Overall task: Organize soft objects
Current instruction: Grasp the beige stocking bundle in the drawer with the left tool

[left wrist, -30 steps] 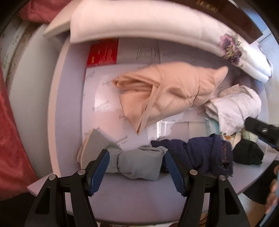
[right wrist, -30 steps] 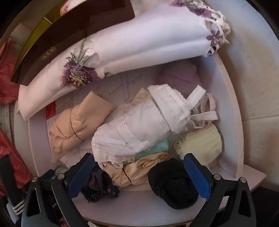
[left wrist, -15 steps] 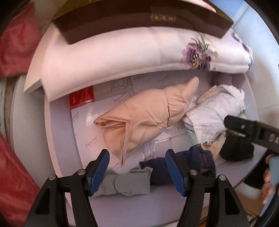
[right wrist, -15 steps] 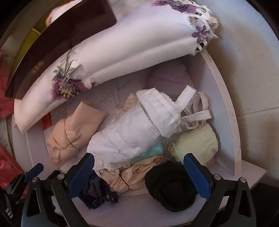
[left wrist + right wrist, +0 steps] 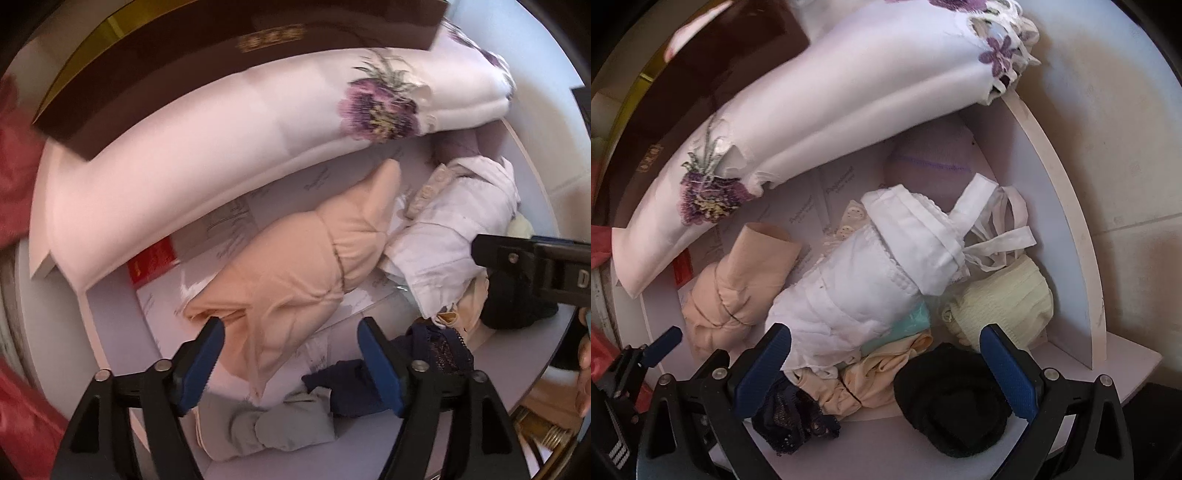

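Note:
I look straight down into a white drawer (image 5: 1067, 206) full of rolled soft garments. My left gripper (image 5: 290, 338) hovers over the lower end of a peach roll (image 5: 295, 266); its jaws are opening and the pads press on nothing. A grey roll (image 5: 280, 424) and a navy lace piece (image 5: 436, 347) lie at the drawer's near edge. My right gripper (image 5: 884, 347) hangs open above a white roll (image 5: 871, 280), a cream bundle (image 5: 871, 376) and a black roll (image 5: 953, 398), gripping none of them. A pale yellow roll (image 5: 1004, 299) sits at the right wall.
Folded white linen with purple embroidery (image 5: 221, 147) lies across the drawer's back, with a dark brown box (image 5: 221, 44) on it. A lilac item (image 5: 931, 162) is tucked in the back corner. Red fabric (image 5: 18, 166) hangs at the left. Printed paper (image 5: 229, 229) lines the drawer floor.
The left gripper has slid from above the grey roll to above the peach roll, rolling as it went, and its jaws have spread wider. The right gripper has barely shifted.

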### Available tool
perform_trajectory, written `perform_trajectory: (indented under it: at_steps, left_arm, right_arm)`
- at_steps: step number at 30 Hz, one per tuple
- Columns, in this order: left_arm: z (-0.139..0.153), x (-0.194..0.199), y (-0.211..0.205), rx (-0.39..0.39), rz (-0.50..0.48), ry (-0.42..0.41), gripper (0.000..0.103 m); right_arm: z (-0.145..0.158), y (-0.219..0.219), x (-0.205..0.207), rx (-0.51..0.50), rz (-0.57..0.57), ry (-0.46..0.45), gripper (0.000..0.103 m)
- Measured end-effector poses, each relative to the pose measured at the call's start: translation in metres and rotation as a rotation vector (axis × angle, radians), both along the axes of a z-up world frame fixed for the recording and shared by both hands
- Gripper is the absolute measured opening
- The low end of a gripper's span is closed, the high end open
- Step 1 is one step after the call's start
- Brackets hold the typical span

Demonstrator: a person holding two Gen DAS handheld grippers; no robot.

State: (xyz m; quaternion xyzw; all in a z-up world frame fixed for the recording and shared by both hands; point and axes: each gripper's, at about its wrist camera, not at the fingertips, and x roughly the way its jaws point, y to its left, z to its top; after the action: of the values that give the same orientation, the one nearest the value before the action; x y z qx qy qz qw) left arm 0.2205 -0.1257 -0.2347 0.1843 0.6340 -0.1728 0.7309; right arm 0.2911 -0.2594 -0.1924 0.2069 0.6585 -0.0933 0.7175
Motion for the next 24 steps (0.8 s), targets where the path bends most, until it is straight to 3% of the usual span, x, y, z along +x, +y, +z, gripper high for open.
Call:
perform_trajectory:
  at_steps: [4, 9, 20, 21, 22, 24]
  left_arm:
    - [-0.005, 0.002, -0.011, 0.028, -0.078, -0.012, 0.080]
    - [-0.013, 0.011, -0.014, 0.025, -0.104, -0.010, 0.080]
    - [-0.037, 0.029, -0.011, 0.018, -0.068, -0.012, 0.076]
    - [-0.040, 0.030, -0.011, 0.017, -0.069, -0.004, 0.073]
    - [-0.042, 0.030, -0.009, 0.027, -0.065, -0.010, 0.061]
    - [-0.041, 0.037, -0.002, -0.001, -0.054, 0.007, 0.055]
  right_arm:
    - [-0.009, 0.001, 0.002, -0.020, 0.007, 0.018, 0.103]
    - [-0.019, 0.003, 0.005, -0.025, 0.013, 0.032, 0.103]
    - [-0.038, 0.022, 0.016, -0.045, 0.056, 0.040, 0.103]
    - [-0.039, 0.023, 0.017, -0.044, 0.056, 0.040, 0.103]
    - [-0.039, 0.025, 0.017, -0.045, 0.057, 0.040, 0.103]
    - [-0.042, 0.026, 0.018, -0.044, 0.057, 0.040, 0.103]
